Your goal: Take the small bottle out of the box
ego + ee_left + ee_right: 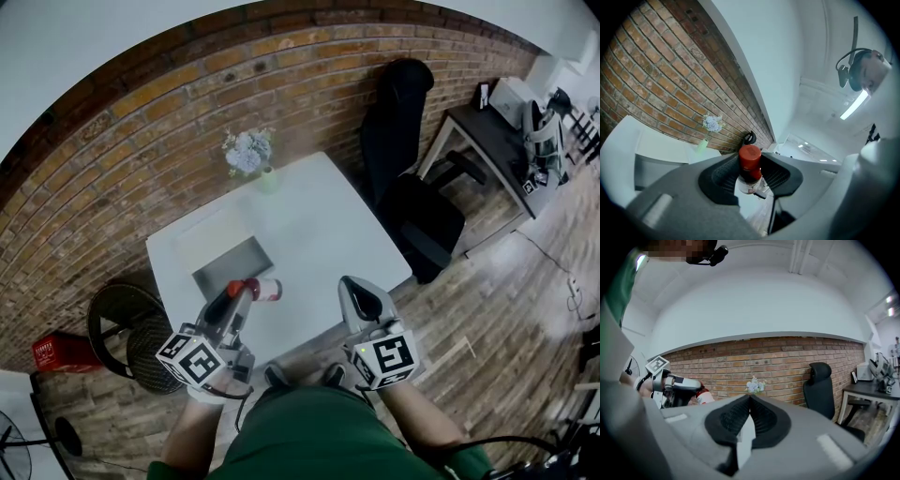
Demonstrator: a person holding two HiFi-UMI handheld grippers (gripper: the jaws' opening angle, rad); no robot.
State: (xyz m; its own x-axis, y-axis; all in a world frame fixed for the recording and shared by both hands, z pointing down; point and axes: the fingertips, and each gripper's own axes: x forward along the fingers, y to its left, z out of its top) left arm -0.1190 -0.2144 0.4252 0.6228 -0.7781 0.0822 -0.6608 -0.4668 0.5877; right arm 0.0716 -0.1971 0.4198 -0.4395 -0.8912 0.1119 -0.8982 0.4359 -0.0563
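A small white bottle with a red cap (265,290) is held above the near part of the white table (319,225), with my left gripper (246,289) shut on it. In the left gripper view the bottle (750,165) stands clamped between the black pads, cap towards the camera. The open box (231,265), grey inside with a white lid, lies on the table just beyond the bottle. My right gripper (360,298) hovers over the table's near right edge, shut with nothing in it; its pads (740,416) meet. The right gripper view also shows the left gripper (675,386) and the bottle (705,397).
A green vase of pale flowers (251,157) stands at the table's far edge by the brick wall. A black office chair (412,187) is to the right, with a desk (492,141) beyond it. A round wicker stool (131,333) and a red box (54,352) sit on the floor at left.
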